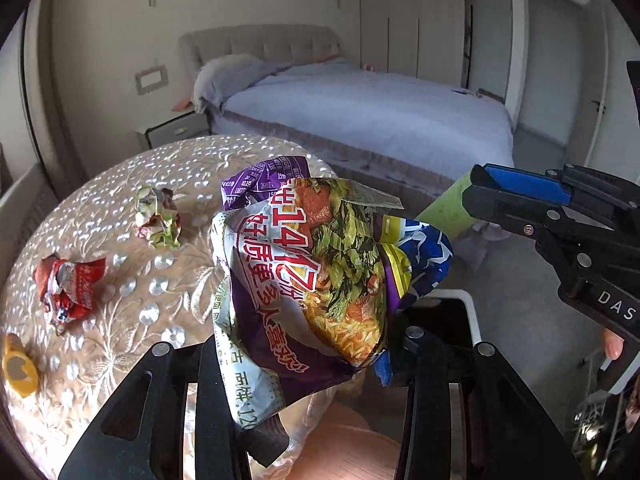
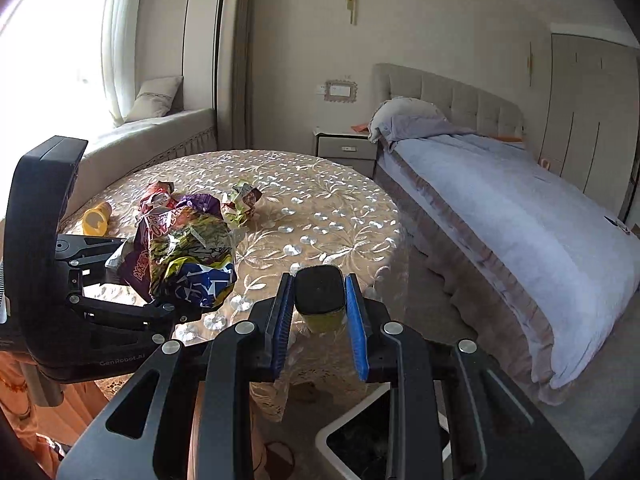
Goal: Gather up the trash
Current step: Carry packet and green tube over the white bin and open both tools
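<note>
My left gripper (image 1: 310,356) is shut on a crumpled purple noodle wrapper (image 1: 304,272) and holds it above the near edge of the round table (image 1: 120,320); it also shows in the right wrist view (image 2: 184,256). My right gripper (image 2: 320,320) is shut on a green container with a black lid (image 2: 320,296), held beside the table edge; it shows in the left wrist view (image 1: 452,208). On the table lie a crumpled green wrapper (image 1: 158,216), a red wrapper (image 1: 68,288) and a yellow container (image 1: 18,364). A white bin (image 2: 356,432) with a dark inside stands on the floor below.
The table has a beige embroidered cloth (image 2: 320,208). A bed (image 2: 520,216) with a blue cover stands to the right, with a nightstand (image 2: 346,148) behind the table. A window seat (image 2: 152,136) lies at the far left.
</note>
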`<state>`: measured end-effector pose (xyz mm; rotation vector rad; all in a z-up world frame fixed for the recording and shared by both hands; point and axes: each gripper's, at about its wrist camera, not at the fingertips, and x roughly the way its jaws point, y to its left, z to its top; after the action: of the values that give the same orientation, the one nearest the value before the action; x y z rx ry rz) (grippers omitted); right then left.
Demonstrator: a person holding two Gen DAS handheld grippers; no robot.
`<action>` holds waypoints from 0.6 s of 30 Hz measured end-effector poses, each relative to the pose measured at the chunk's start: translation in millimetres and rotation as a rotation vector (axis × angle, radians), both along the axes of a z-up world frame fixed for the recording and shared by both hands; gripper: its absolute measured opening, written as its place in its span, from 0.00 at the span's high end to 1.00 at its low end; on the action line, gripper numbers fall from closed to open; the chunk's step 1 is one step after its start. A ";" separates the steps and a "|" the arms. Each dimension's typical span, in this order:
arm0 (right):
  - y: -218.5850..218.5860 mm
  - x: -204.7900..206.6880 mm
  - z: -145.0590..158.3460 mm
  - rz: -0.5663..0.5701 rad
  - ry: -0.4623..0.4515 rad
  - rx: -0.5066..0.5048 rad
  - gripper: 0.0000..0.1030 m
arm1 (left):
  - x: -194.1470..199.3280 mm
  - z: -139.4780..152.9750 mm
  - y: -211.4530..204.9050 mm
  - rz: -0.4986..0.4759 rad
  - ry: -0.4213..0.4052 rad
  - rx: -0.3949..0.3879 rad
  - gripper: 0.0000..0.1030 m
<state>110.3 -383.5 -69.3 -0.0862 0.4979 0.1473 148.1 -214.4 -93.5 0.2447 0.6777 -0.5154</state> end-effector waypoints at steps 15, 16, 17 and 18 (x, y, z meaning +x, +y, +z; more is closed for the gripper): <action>-89.0 -13.2 -95.5 -0.103 0.239 -0.033 0.73 | 1.9 -100.0 -134.7 -0.355 0.229 0.166 0.64; -92.9 -10.6 -104.8 -0.103 0.256 -0.035 0.73 | 6.2 -110.2 -141.4 -0.364 0.250 0.186 0.63; -97.1 -8.1 -112.8 -0.102 0.272 -0.039 0.73 | 10.4 -119.6 -147.5 -0.373 0.275 0.201 0.63; -99.4 -6.0 -120.6 -0.100 0.288 -0.043 0.73 | 14.8 -128.8 -153.0 -0.384 0.303 0.216 0.63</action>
<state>104.3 -482.9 -189.9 -0.0819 0.7916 0.0512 162.9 -367.4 -222.3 0.5121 0.9911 -0.8582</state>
